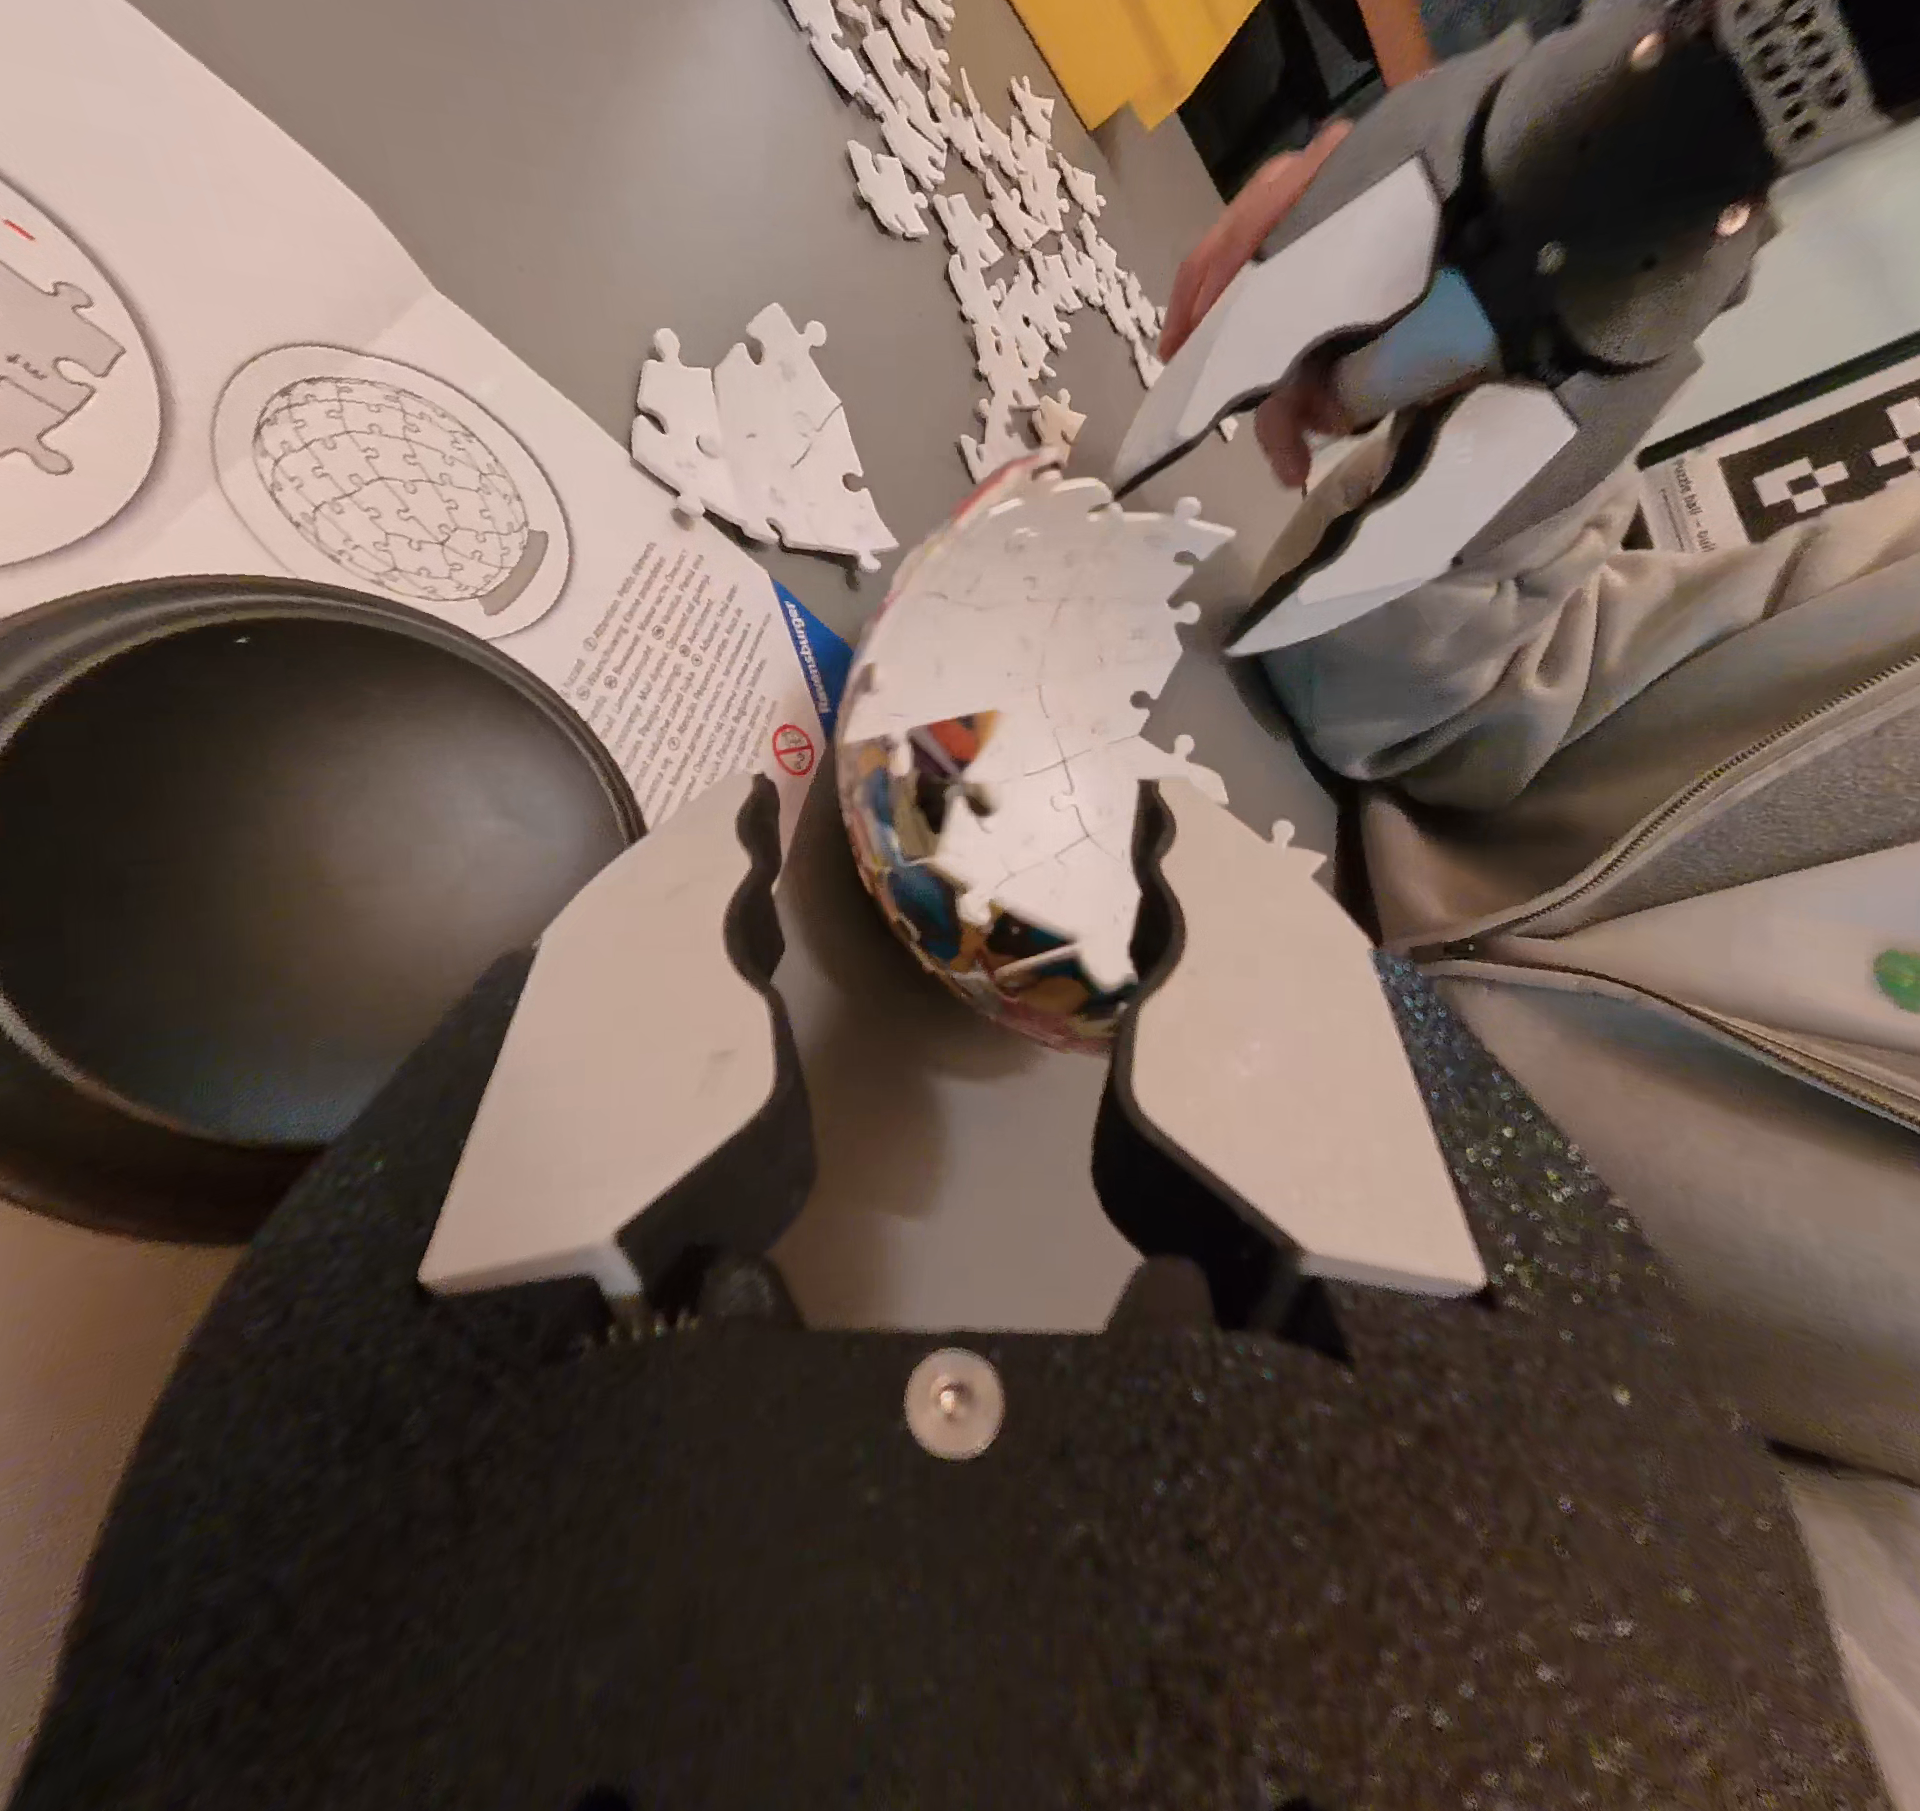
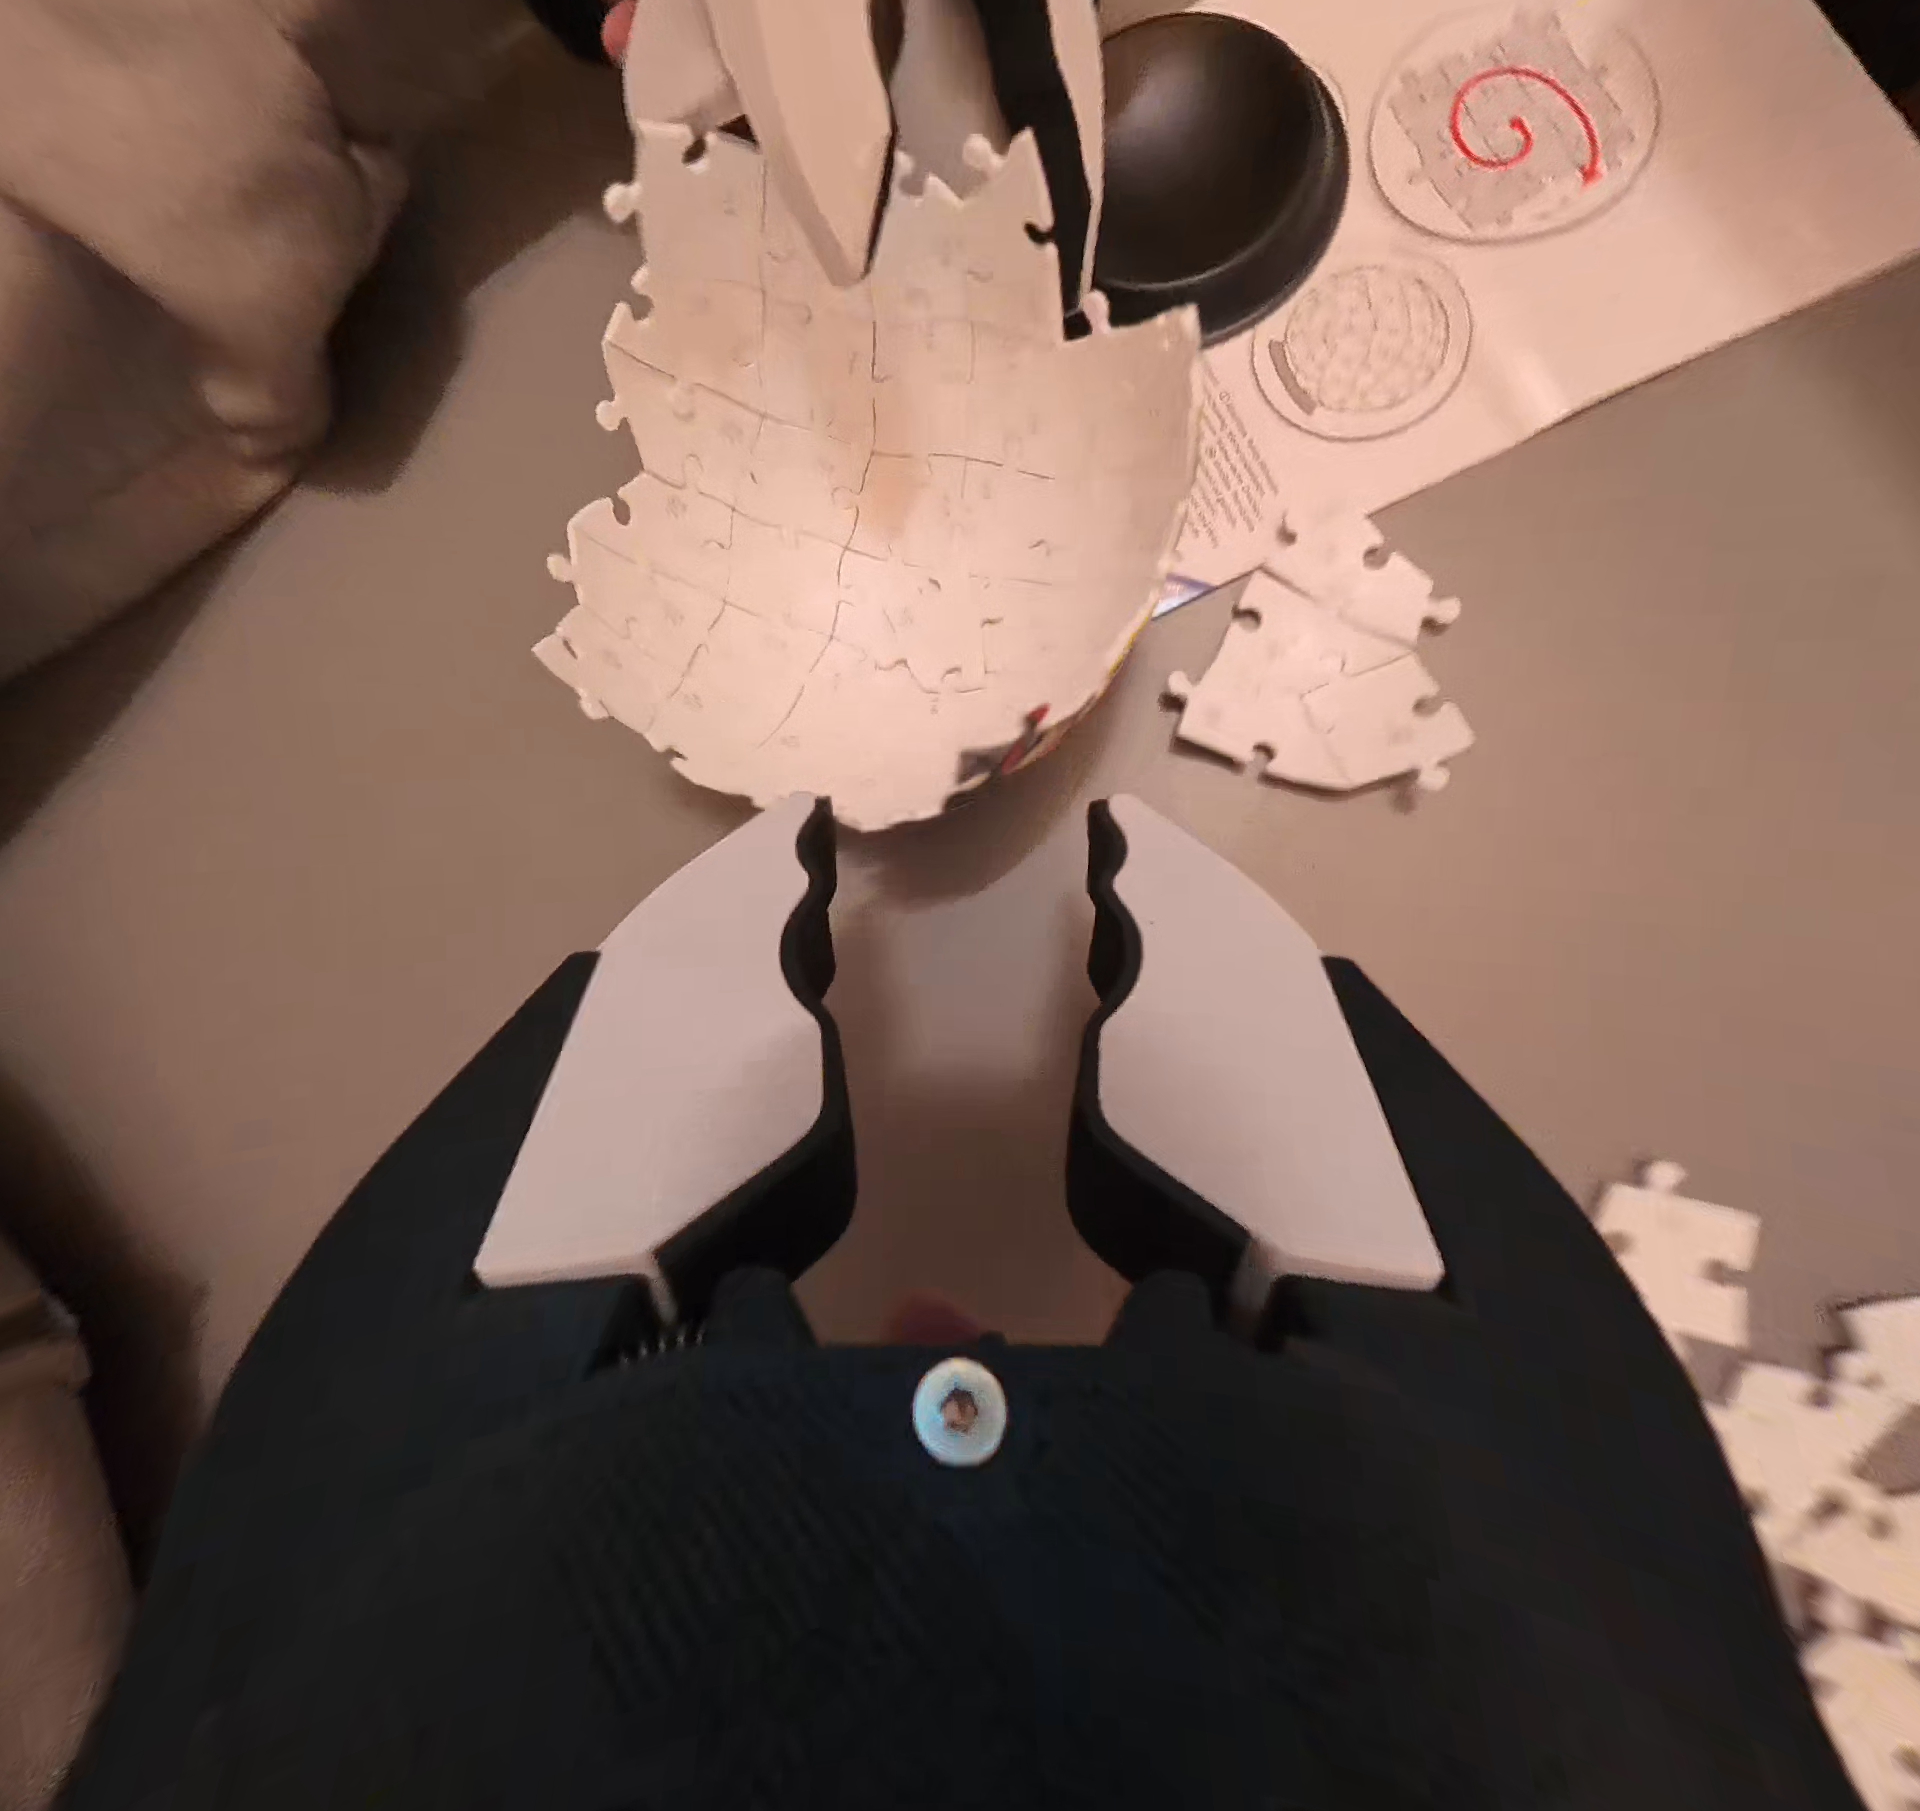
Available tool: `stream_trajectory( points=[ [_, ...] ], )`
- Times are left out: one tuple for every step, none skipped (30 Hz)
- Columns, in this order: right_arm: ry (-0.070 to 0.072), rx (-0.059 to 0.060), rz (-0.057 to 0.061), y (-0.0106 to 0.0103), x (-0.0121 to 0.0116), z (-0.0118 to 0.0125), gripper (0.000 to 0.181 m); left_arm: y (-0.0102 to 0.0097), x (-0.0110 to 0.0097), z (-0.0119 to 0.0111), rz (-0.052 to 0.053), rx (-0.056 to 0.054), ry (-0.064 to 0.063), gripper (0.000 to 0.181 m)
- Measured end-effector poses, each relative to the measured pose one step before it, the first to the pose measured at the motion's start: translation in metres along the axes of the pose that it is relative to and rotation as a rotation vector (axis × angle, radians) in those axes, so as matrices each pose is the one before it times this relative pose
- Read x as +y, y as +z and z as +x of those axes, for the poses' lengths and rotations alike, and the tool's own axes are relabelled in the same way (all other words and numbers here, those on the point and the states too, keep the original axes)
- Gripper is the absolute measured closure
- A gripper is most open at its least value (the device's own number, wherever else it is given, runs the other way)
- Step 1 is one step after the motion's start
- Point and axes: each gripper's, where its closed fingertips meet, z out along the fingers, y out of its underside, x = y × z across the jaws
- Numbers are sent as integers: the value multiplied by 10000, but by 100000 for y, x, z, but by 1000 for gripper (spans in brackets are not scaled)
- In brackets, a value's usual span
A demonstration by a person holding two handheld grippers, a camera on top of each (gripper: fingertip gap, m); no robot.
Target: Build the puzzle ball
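Left tongs (image 1: pixel 961 826) gape beside the half-shell (image 1: pixel 1029 722), right finger touching its rim; right tongs (image 2: pixel 961 816) apart too; one nudge could pop seams; nothing's clamped.

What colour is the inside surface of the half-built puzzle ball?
White; the half-built puzzle ball shows its plain inside best in the right wrist view.
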Motion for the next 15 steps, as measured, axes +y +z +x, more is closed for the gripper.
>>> stream_trajectory(
  points=[
    [383,-44,253,366,130,-336,135,-44,-57,112,10,-11,24,117],
    [311,-116,281,388,-32,-272,136,-44,-48,44,-1,-47,15,117],
    [298,106,352,337,-297,170,140,-30,-44,89,7,-15,34,116],
    [243,220,330,287,-396,420,140,-22,-5,130,-4,20,39,116],
    [167,155,275,286,-427,445,140,3,14,89,-18,9,28,116],
    [195,169,206,345,-411,568,141,28,28,23,-33,-25,2,116],
    [154,217,49,345,-225,660,144,49,40,-12,-40,-29,-8,116],
    [8,244,7,312,-213,643,148,62,87,31,-71,-11,1,116],
    [-68,254,59,262,-295,499,153,53,129,28,-97,-33,19,116],
    [-150,212,65,176,-301,280,157,25,120,-1,-92,-76,55,116],
    [-259,170,27,147,-189,113,160,-9,84,-8,-69,-95,83,116],
    [-333,153,-26,164,-102,79,164,-50,30,-23,-37,-98,73,116],
    [-294,204,-69,159,-27,158,167,-80,-17,-11,-2,-79,40,116],
    [-233,184,-45,99,-59,136,172,-96,-58,21,25,-43,22,116],
    [-218,67,36,63,-165,-16,175,-104,-92,32,50,-23,18,116]
  ],
)
